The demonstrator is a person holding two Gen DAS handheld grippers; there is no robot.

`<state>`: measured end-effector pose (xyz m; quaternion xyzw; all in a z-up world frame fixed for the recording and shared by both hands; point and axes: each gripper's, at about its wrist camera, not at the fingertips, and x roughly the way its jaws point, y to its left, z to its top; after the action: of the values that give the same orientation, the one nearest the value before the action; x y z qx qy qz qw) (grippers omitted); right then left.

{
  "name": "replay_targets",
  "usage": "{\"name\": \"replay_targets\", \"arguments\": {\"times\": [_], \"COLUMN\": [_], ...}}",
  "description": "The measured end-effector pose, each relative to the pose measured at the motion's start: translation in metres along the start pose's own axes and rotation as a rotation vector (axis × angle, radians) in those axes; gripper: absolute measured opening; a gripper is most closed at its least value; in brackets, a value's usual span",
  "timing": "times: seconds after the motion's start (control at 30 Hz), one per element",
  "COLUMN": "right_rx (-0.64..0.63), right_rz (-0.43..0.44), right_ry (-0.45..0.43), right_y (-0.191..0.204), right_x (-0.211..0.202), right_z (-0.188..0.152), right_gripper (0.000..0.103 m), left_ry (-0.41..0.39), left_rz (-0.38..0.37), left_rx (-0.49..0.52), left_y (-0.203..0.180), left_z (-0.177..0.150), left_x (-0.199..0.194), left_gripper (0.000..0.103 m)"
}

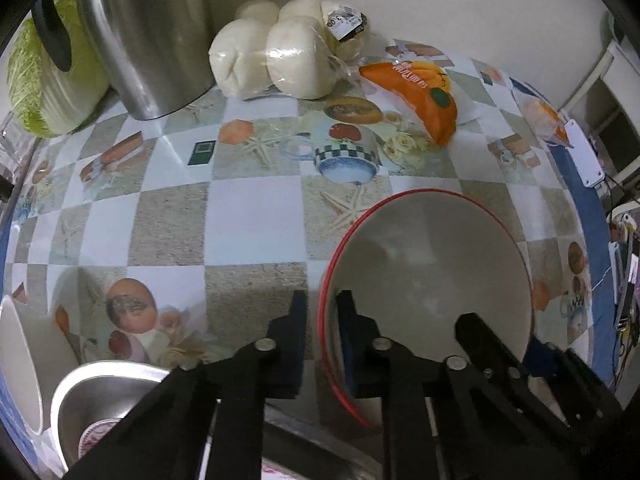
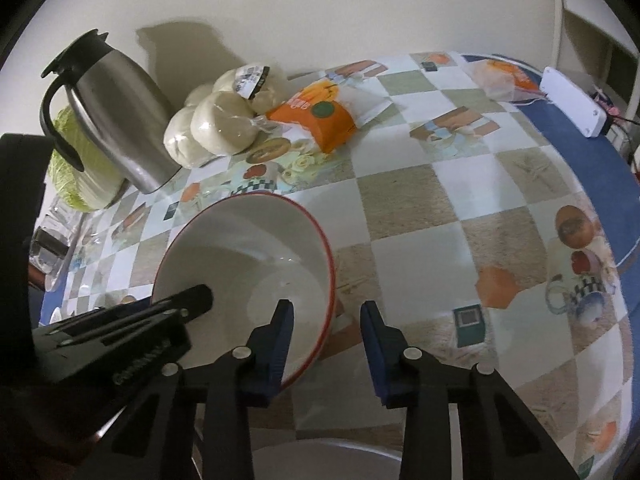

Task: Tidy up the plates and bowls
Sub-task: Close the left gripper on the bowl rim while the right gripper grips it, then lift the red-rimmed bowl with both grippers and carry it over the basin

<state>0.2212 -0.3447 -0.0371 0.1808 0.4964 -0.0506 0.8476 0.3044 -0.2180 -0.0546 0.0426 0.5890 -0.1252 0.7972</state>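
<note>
Two grippers on one red-rimmed bowl (image 1: pixel 432 264): left gripper (image 1: pixel 322 312) pinched shut on rim, right gripper (image 2: pixel 326 320) partly open astride opposite rim, unclamped. Lift level, off tabletop (image 1: pixel 256 216).

The bowl (image 1: pixel 432 264) was white with a thin red rim. The tabletop (image 1: pixel 252 220) wore a checked cloth of white, beige and green squares printed with fruit and cups, edged blue. The jug (image 2: pixel 116 120) was silver with a black handle, the packet (image 2: pixel 320 120) orange, the cabbage (image 1: pixel 36 80) pale green.
</note>
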Motion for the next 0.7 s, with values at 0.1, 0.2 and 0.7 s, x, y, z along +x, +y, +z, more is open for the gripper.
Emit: {"name": "replay_targets", "arguments": {"times": [0.1,0.2,0.7], "right_rx": [0.011,0.011,0.008], "right_rz": [0.018,0.024,0.041], "right_ry": [0.004,0.007,0.036], "right_y": [-0.003,-0.004,-0.007], "right_x": [0.003,0.005,0.009], "right_z": [0.000,0.000,-0.003], "right_gripper": [0.035,0.035,0.028], "left_ry": [-0.002,-0.004,-0.041], "left_rz": [-0.011,-0.018,-0.061], "left_rx": [0.000,0.002,0.016], "left_y": [-0.001,-0.003,-0.007], "left_z": [0.000,0.001,-0.005], "left_x": [0.002,0.003,-0.006], "left_gripper": [0.012,0.012,0.010]}}
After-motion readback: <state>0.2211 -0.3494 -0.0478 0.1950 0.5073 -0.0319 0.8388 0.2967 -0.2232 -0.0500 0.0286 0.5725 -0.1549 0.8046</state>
